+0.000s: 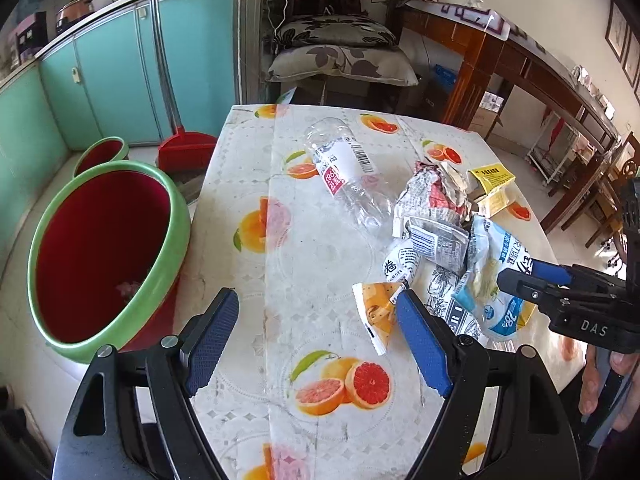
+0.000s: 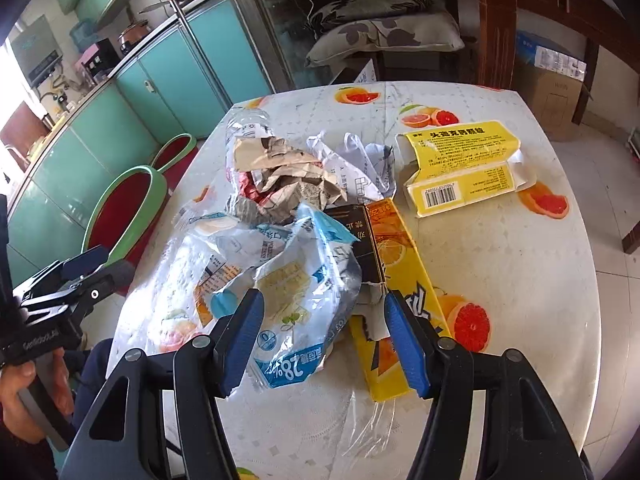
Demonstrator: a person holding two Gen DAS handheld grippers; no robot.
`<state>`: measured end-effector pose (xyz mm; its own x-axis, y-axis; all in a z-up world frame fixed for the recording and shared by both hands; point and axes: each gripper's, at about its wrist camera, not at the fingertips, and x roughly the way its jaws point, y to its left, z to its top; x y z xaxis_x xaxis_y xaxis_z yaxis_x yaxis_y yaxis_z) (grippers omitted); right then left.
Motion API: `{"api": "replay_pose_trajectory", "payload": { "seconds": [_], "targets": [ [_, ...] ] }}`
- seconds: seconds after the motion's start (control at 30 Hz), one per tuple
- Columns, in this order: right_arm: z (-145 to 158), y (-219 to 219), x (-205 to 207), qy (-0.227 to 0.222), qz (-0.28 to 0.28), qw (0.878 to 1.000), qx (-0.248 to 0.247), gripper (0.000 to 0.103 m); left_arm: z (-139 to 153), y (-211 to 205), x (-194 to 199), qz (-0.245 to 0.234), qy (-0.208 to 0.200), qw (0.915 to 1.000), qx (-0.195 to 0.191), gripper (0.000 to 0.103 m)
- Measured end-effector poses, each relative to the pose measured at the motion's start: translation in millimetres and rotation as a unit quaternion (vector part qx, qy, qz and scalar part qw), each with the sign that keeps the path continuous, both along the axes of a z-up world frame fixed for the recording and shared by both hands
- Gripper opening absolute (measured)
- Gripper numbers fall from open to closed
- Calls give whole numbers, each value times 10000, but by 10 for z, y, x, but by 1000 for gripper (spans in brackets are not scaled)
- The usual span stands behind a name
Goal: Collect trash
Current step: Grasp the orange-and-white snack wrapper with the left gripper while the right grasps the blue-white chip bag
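Plastic bottle [image 1: 347, 168] lies flat — neck toward camera.

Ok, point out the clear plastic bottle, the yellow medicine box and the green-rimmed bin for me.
clear plastic bottle [image 1: 347, 164], left wrist view, on its white label.
yellow medicine box [image 2: 464, 148], right wrist view, on its yellow top face.
green-rimmed bin [image 1: 176, 224], left wrist view, on the green rim nearest the table.

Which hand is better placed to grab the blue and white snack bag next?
Right. The right tool already straddles the blue and white snack bag, jaws open; the left tool hovers over bare tablecloth.
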<state>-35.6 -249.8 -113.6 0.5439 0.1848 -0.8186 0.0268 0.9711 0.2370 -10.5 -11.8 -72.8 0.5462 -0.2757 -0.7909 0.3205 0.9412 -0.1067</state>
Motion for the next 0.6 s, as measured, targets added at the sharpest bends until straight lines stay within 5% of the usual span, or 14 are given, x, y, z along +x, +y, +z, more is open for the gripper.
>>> {"api": "replay_pose_trajectory", "payload": {
  "seconds": [0.03, 0.1, 0.47, 0.6],
  "targets": [
    [-6, 0, 10, -5, -16, 10000, -71, 27, -14, -19, -1, -36, 11, 10000, 27, 81],
    [-22, -19, 34, 35, -2, 9999, -117, 7, -34, -74, -4, -106, 18, 9999, 85, 81],
    [342, -404, -225, -532, -530, 9961, 470, 0, -244, -327, 31, -694, 60, 9971, 310, 81],
    [493, -502, -352, -696, -712, 9935, 554, 0, -419, -412, 163, -877, 372, 9950, 315, 75]
  ]
}}
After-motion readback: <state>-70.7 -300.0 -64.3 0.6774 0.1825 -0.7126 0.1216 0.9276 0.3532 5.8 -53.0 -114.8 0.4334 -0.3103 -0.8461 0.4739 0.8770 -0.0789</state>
